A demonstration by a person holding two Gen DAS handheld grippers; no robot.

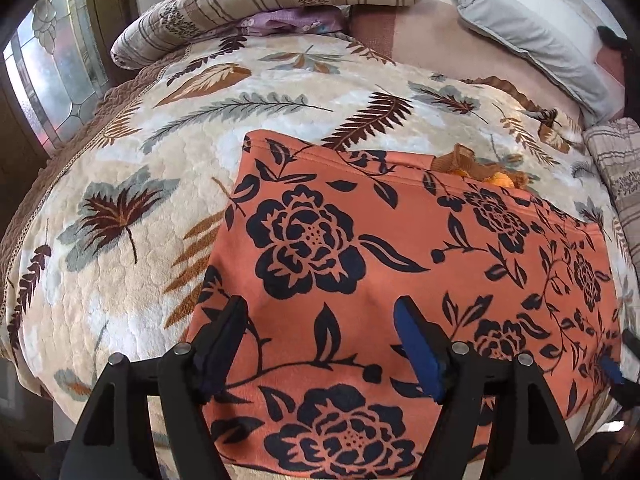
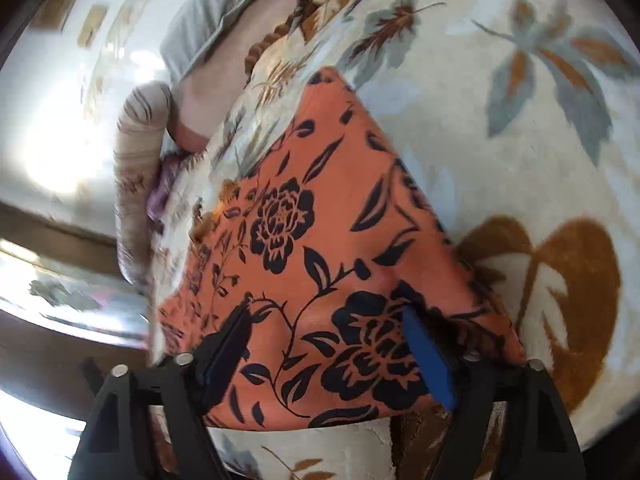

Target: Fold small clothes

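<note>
An orange garment with black flower print lies spread flat on a leaf-patterned blanket. My left gripper is open, its fingers hovering over the garment's near left part, holding nothing. In the right wrist view the same garment lies on the blanket. My right gripper is open, fingers spread over the garment's near edge. Its blue pad sits close to a corner of the cloth. The tip of the right gripper shows at the right edge of the left wrist view.
A small brown and orange item peeks out behind the garment's far edge. A striped rolled quilt and a grey pillow lie at the head of the bed. A window is on the left.
</note>
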